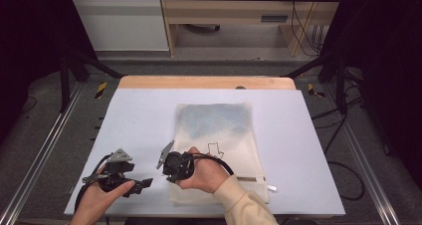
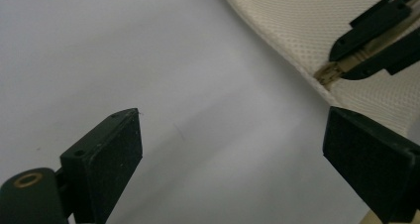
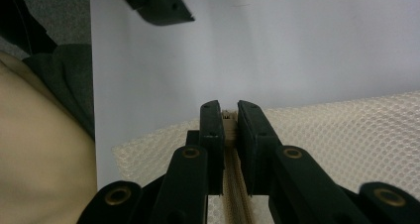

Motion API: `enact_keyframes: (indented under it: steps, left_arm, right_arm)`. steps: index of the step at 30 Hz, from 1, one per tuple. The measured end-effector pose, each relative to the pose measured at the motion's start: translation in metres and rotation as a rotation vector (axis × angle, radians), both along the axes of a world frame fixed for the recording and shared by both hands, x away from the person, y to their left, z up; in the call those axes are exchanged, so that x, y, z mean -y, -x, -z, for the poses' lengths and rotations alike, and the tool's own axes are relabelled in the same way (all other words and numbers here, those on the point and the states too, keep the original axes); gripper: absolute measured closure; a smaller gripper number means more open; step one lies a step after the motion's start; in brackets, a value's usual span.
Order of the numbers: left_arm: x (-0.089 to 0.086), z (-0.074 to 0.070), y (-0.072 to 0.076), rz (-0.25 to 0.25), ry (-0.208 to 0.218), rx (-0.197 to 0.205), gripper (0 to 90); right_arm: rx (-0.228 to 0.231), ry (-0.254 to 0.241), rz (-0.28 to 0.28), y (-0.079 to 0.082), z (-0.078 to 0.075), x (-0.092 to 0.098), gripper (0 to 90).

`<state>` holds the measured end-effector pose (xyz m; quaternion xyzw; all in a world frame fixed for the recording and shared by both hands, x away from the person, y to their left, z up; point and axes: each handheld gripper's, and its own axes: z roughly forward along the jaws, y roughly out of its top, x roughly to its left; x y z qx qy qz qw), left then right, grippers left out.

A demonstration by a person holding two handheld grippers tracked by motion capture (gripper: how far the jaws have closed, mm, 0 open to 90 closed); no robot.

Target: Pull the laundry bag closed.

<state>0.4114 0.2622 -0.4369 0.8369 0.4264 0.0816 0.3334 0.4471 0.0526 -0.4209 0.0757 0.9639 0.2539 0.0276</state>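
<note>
Even, bright overhead light; close jaws blurred.

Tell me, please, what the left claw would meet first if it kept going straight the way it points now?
Most likely the bare white table top: the open left claw looks down on it at a slant. The cream mesh bag and the right claw, shut on its zipper end, lie off to one side. Depth is hard to judge.

Cream honeycomb-mesh fabric zip pouch [image 1: 219,150], bluish-grey shading across its far half, small black line drawing near the middle; tan zip tape [image 3: 229,135]; pale lavender-white flat table mat [image 1: 139,120]; black matte plastic gripper bodies, brass-coloured rivets
</note>
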Motion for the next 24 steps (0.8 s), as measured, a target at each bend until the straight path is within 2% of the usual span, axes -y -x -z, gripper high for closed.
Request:
enact_keyframes:
  steps: [2,4,8,11,13,15,21,22,24]
  left_arm:
    - [0.007,0.001,0.002,0.009,-0.040,0.008,6.3]
    - [0.012,0.002,0.002,0.030,-0.013,-0.008,6.2]
    - [0.023,0.004,0.005,0.043,-0.021,-0.005,6.1]
    - [0.029,0.007,0.004,0.060,0.021,-0.020,6.6]
    - [0.032,0.009,0.005,0.066,0.067,-0.030,7.0]
    - [0.035,0.009,0.005,0.076,0.090,-0.033,8.1]
    - [0.037,0.009,0.005,0.077,0.107,-0.035,9.3]
    - [0.037,0.011,0.005,0.071,0.124,-0.038,9.9]
    - [0.038,0.012,0.004,0.071,0.129,-0.039,10.7]
  right_arm:
    - [-0.006,-0.006,0.006,-0.001,0.002,0.001,81.8]
    - [-0.009,-0.006,0.003,-0.002,0.004,0.001,81.8]
    - [-0.008,-0.016,0.005,-0.003,0.005,0.001,81.8]
    - [-0.011,-0.031,0.009,-0.003,0.003,0.002,81.8]
    - [-0.011,-0.039,0.012,-0.003,0.002,0.003,81.9]
    - [-0.011,-0.050,0.014,-0.004,0.001,0.004,81.9]
    - [-0.011,-0.054,0.016,-0.004,0.000,0.005,81.9]
    - [-0.013,-0.059,0.018,-0.004,0.000,0.006,81.9]
    - [-0.012,-0.067,0.018,-0.004,0.000,0.007,81.9]
